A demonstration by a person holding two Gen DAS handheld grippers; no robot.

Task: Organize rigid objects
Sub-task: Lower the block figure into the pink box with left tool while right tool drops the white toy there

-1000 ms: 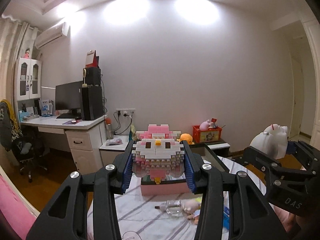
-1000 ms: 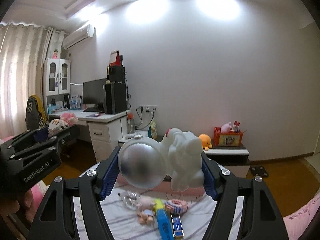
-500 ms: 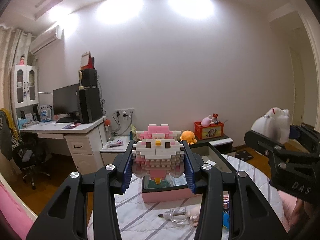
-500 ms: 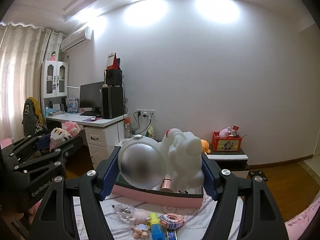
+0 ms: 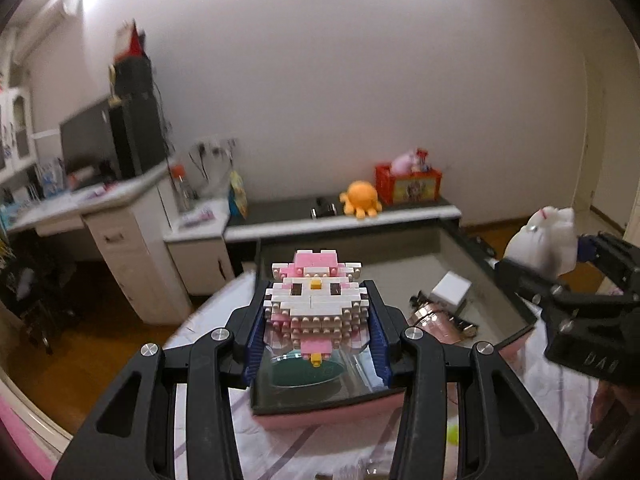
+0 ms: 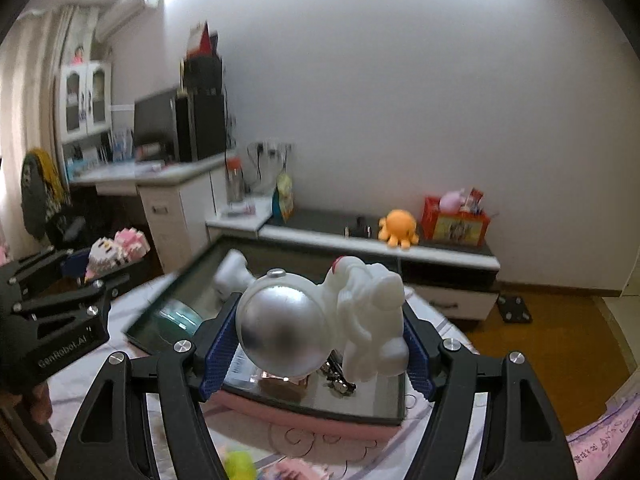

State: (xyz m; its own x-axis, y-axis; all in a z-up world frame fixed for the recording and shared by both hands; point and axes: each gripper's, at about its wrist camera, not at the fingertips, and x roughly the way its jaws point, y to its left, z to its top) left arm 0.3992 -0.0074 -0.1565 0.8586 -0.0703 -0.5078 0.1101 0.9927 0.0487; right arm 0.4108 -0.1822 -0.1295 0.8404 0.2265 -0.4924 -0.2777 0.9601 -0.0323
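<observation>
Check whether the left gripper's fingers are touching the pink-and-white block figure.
Touching. The left wrist view shows the blue pads of the left gripper pressed against both sides of the block figure, holding it above the pink box.

Astronaut figure [image 6: 320, 324] hides the pink box's [image 6: 320, 426] contents.

right tongs [image 6: 316, 344] gripping astronaut figure [image 6: 320, 316] — above pink box [image 6: 320, 420]

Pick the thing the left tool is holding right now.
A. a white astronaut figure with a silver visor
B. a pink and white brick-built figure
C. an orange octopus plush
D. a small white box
B: the left tool is shut on the pink and white brick-built figure, held above the pink tray; the astronaut figure is in the right tool.
</observation>
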